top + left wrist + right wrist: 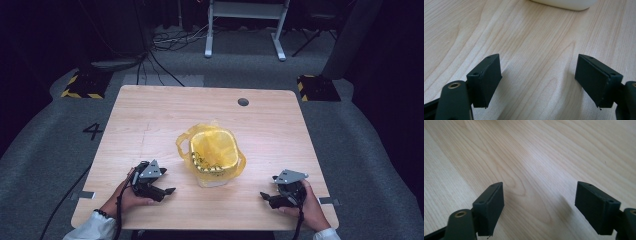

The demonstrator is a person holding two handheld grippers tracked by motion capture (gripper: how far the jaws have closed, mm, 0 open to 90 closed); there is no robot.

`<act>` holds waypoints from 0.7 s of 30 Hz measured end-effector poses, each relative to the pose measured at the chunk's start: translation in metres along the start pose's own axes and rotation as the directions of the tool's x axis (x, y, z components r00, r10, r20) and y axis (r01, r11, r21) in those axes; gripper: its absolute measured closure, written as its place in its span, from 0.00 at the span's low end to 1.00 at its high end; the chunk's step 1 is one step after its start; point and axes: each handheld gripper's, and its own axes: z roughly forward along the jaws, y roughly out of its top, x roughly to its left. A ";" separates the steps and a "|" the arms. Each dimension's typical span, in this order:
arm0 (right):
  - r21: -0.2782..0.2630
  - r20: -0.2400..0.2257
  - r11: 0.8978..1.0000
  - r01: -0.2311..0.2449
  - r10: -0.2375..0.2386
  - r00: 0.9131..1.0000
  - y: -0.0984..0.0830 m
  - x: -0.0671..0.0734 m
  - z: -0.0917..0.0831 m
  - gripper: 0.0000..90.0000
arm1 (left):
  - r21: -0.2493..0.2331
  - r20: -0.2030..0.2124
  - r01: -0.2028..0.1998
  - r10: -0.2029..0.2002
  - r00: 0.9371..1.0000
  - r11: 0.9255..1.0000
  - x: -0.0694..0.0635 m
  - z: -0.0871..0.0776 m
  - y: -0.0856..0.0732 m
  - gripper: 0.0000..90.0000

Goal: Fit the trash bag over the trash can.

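The left gripper [169,191] rests low on the light wooden table [150,125], jaws apart and empty, just left of a small white bin lined with a yellow plastic bag [214,152]. The right gripper [264,196], also spread with nothing between its pads, sits right of that bin, both near the table's front edge.

Cut off by the top edge of the left gripper view: a white container [564,3], just its lower rim visible. In the high view, too small to identify: dark bits inside the yellow bag [212,150] lining that container. Cropped at the bottom edge: both forearms and white sleeves [92,227]. Lost in darkness beyond the bench [150,115]: the room's far corners.
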 end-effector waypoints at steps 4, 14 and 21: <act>-0.038 -0.015 0.997 -0.073 0.073 0.997 -0.014 -0.006 -0.004 0.24 | 0.000 0.000 0.000 0.000 1.000 1.000 0.000 0.000 0.000 0.23; -0.117 0.071 0.980 -0.163 0.172 0.983 -0.041 -0.018 -0.019 0.24 | 0.001 -0.001 0.002 -0.002 1.000 1.000 0.000 0.000 0.000 0.23; -0.127 0.155 0.960 -0.249 0.267 0.951 -0.053 -0.034 -0.028 0.24 | -0.001 0.000 0.004 -0.004 1.000 1.000 0.000 0.000 0.000 0.23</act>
